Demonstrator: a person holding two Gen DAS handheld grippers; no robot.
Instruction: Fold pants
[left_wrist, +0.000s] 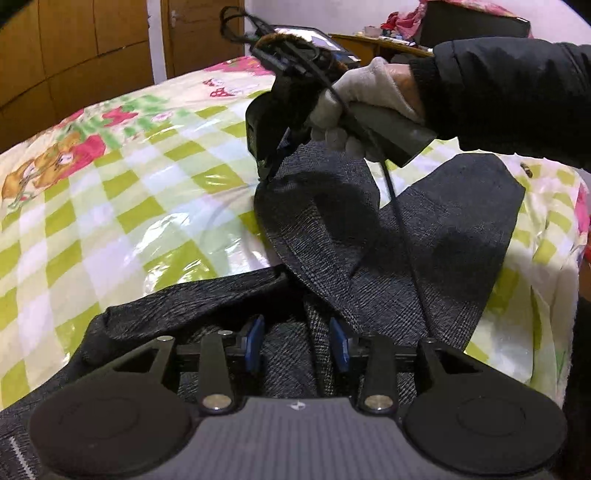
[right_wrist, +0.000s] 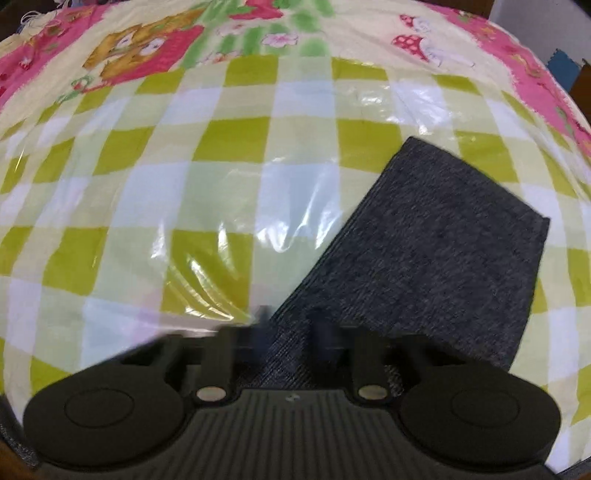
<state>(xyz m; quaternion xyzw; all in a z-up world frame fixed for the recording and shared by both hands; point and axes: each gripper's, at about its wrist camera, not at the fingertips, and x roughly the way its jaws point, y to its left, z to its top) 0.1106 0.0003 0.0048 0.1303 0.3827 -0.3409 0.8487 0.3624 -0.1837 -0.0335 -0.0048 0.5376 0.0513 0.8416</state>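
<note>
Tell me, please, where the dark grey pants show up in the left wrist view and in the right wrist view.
Left wrist view: the pants fill the centre and lower middle, running from the left gripper up to the right gripper.
Right wrist view: one leg lies right of centre, angled up and away.
Shared landmark: the green checked bedcover.
</note>
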